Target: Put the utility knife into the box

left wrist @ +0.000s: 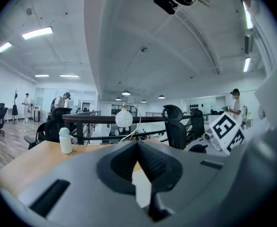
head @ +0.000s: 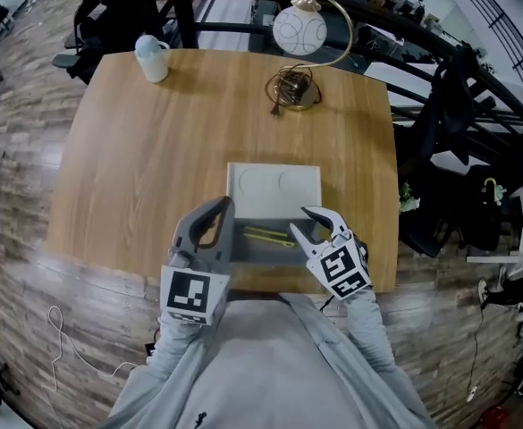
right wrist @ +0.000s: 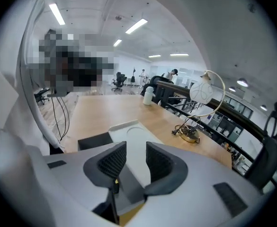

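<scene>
On the counter (head: pixel 145 150), inside the open grey box (head: pixel 259 257), we see the yellow utility knife (head: pixel 268 236) lying, so the task looks done, our left gripper (head: pixel 228 206) with fingers together and empty, our right gripper (head: pixel 310 226) with fingers apart, holding nothing.

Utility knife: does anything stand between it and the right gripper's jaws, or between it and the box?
Nothing visible does. The utility knife already lies inside the open box, with the lid set beyond it. The right gripper hovers at the box's right end, jaws apart.
</scene>
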A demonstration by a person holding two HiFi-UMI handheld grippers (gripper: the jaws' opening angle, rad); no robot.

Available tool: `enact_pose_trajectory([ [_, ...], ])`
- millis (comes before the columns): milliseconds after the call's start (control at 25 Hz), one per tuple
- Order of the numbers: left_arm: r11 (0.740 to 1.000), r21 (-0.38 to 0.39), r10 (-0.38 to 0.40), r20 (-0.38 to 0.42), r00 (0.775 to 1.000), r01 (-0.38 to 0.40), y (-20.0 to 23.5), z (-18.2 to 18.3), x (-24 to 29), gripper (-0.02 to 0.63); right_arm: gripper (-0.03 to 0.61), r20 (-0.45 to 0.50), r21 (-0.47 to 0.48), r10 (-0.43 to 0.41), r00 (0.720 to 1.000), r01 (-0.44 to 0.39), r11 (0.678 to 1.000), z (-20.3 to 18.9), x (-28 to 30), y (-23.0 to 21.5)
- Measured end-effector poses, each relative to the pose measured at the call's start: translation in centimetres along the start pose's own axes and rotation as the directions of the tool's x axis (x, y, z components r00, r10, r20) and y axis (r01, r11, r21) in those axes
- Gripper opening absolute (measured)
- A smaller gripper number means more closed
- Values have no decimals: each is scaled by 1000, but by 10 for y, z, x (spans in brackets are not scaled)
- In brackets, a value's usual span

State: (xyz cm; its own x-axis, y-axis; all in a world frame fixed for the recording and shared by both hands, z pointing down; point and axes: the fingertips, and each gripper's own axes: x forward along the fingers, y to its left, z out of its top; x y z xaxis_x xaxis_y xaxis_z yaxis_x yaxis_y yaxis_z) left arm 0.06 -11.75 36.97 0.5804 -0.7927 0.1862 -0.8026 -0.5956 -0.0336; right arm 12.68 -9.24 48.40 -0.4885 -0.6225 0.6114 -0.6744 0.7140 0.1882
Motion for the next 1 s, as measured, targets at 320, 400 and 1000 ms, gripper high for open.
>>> enact_pose_trajectory([
  [320,1000,-8,-28,19,999,28,-7,14,7,18,129,295,263,-196,935,117,958,51,-56,-48],
  [400,999,-20,-33,19,999,33,-10,17,9,18,126,349,311,-251,903,141,940,58,-71,-59],
  [1000,997,5,-81,40,996,81,-20,22,26,18,37,511,416,-382,770,168,894,82,-130,-75],
])
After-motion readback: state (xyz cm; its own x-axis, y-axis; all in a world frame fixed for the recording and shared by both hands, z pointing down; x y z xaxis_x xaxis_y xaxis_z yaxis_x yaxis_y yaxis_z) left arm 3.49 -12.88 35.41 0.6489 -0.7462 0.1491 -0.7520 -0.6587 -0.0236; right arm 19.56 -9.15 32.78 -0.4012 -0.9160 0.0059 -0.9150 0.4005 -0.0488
